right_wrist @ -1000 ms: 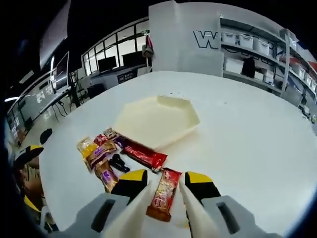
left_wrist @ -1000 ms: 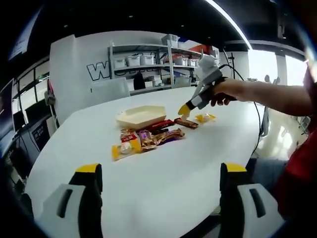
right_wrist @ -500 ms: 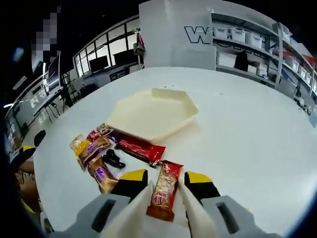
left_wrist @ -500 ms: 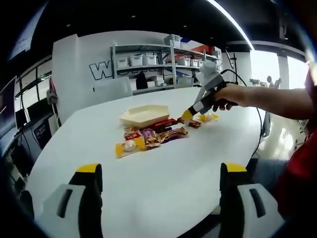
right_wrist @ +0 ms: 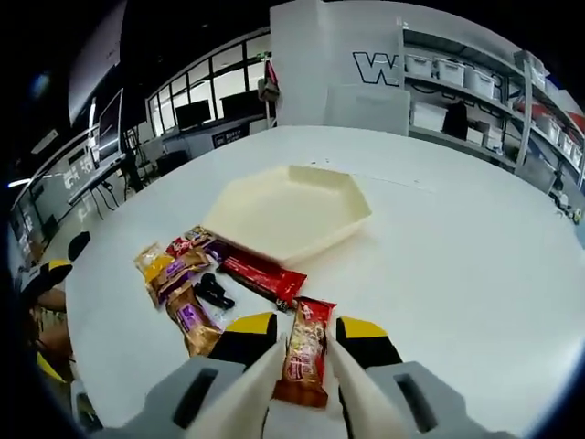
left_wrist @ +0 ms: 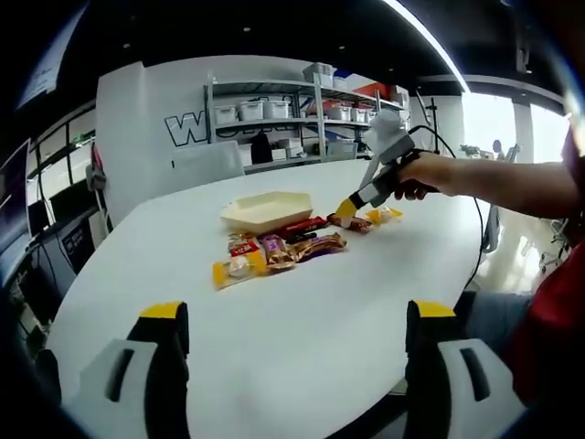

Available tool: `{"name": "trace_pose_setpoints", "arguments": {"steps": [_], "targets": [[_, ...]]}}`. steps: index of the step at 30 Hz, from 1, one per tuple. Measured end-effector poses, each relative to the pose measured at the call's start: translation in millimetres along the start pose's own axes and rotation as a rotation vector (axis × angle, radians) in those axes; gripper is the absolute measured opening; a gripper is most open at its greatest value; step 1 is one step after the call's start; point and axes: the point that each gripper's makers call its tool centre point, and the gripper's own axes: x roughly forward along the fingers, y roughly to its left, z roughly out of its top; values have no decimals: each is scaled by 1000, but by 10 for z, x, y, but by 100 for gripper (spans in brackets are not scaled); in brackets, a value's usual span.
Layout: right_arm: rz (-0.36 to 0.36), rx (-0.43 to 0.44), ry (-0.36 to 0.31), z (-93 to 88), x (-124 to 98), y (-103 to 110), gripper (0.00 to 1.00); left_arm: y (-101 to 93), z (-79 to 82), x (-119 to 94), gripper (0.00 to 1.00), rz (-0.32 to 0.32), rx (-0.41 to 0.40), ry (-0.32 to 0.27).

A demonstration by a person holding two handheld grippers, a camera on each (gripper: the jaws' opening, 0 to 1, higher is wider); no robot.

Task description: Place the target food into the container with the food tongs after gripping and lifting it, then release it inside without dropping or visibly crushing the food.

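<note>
Right gripper [right_wrist: 304,352]: tong blades narrow, closed on red-brown snack bar [right_wrist: 304,351], bar resting on counter [right_wrist: 457,247] near the cream hexagonal container [right_wrist: 288,212]. Other snack packs [right_wrist: 183,279] lie left of bar. Left gripper [left_wrist: 292,343]: jaws wide, nothing held.

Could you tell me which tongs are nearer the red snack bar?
Right. The right tongs straddle the red snack bar; the left tongs hang back at the table's near edge.

Office-lab space: storage shelving [left_wrist: 302,114] with bins, monitor desks [right_wrist: 196,123], glass partitions.
</note>
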Motion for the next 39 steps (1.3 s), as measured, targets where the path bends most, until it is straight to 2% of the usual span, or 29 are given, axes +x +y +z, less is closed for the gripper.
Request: {"name": "trace_pose_setpoints", "arguments": {"steps": [13,19,39], "targets": [[26,7,-115,459,-232,1,20,-65,24,58,96,-14,6,2],[38,-3,-138,620,-271,40,20,-65,37,75,96,-15,4,0],[80,-36,-168,926,-146,197,20,-1,84,116,97,-2,-2,-7]]}}
